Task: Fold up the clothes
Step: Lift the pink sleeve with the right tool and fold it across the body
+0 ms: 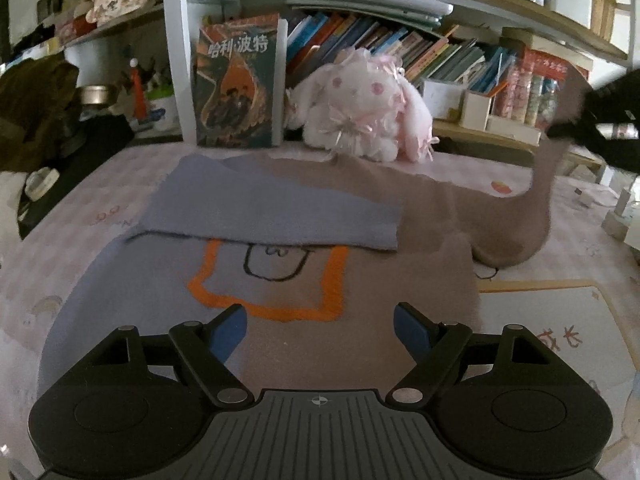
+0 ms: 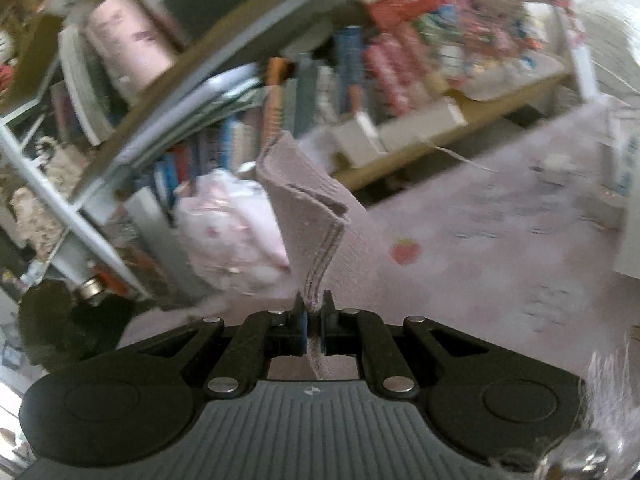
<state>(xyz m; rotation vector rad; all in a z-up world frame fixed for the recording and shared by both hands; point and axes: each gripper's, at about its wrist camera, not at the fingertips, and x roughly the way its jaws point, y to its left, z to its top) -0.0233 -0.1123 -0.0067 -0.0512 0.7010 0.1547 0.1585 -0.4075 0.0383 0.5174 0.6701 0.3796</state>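
A knitted sweater (image 1: 280, 288), blue-grey on the left and beige on the right with an orange outline on its front, lies flat on a pink-covered table (image 1: 560, 320). Its blue-grey sleeve (image 1: 272, 208) is folded across the chest. My left gripper (image 1: 320, 328) hovers open just above the sweater's lower front, nothing between its fingers. My right gripper (image 2: 314, 312) is shut on the cuff of the beige sleeve (image 2: 316, 216), which stands up from the jaws. In the left wrist view that beige sleeve (image 1: 540, 200) is pulled up off the table by the right gripper (image 1: 560, 132) at the far right.
A white and pink plush rabbit (image 1: 360, 112) and an upright book (image 1: 240, 80) stand at the table's back edge under shelves of books (image 1: 400, 48). Small white boxes (image 1: 476, 108) sit on a low shelf at the right. A white board (image 1: 552, 320) lies at the right front.
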